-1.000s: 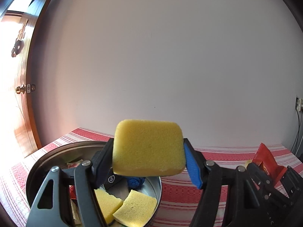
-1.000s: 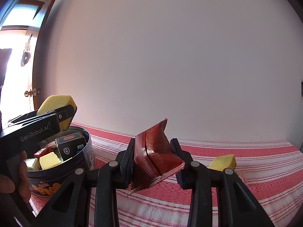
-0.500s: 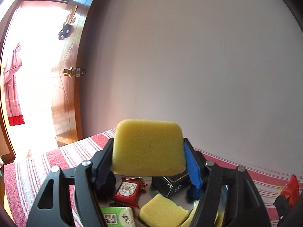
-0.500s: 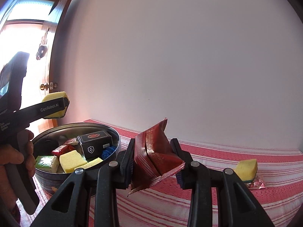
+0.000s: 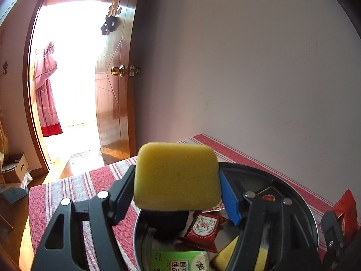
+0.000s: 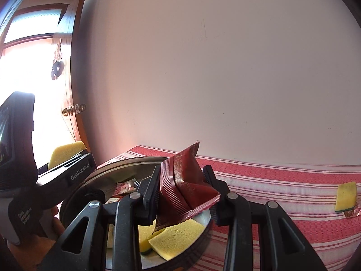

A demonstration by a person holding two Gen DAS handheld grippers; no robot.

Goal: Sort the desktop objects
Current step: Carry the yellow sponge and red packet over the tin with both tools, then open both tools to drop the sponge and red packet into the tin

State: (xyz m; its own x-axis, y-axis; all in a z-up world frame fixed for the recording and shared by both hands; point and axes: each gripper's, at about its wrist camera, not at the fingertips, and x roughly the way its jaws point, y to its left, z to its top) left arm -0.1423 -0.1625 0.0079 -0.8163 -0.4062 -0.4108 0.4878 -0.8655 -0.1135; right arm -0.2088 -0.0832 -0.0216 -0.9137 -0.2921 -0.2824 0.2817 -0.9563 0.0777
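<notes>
Left gripper point(image 5: 177, 194) clamps a yellow sponge point(image 5: 176, 176) – right gripper point(image 6: 183, 188) pinches a red packet point(image 6: 185, 180) – both above the tin point(image 6: 126, 160).

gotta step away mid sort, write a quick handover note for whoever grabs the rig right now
Left gripper: shut on a yellow sponge, held above the round metal tin.
Right gripper: shut on a dark red sachet, at the tin's near side.
Done: the tin already holds yellow sponges, a red snack packet, a green packet and a dark box.
Left: release both held items into the tin, then fetch the yellow sponge with the green base and the small wrapper beside it on the striped cloth.
</notes>
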